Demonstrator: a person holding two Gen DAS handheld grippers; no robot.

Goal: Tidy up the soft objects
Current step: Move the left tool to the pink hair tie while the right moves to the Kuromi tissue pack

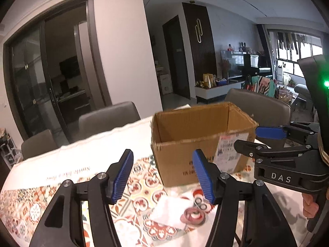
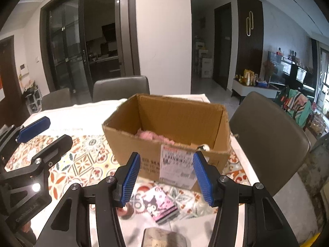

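Note:
An open cardboard box (image 1: 197, 144) stands on the patterned tablecloth; it also shows in the right wrist view (image 2: 176, 131) with a pink fluffy thing (image 2: 153, 135) inside. My left gripper (image 1: 162, 177) is open and empty above a white soft pouch (image 1: 170, 210) with a pink tape roll (image 1: 192, 216) beside it. My right gripper (image 2: 166, 179) is open and empty above a pink cartoon-print pack (image 2: 161, 204). A grey soft object (image 2: 164, 237) lies at the bottom edge. The right gripper (image 1: 273, 140) shows at the right of the left wrist view.
Grey chairs (image 2: 121, 87) stand behind the table and one (image 2: 267, 142) at its right side. The tablecloth (image 2: 82, 160) covers the table. A pink roll (image 2: 127, 207) lies near my right gripper's left finger. The left gripper (image 2: 39, 138) shows at left.

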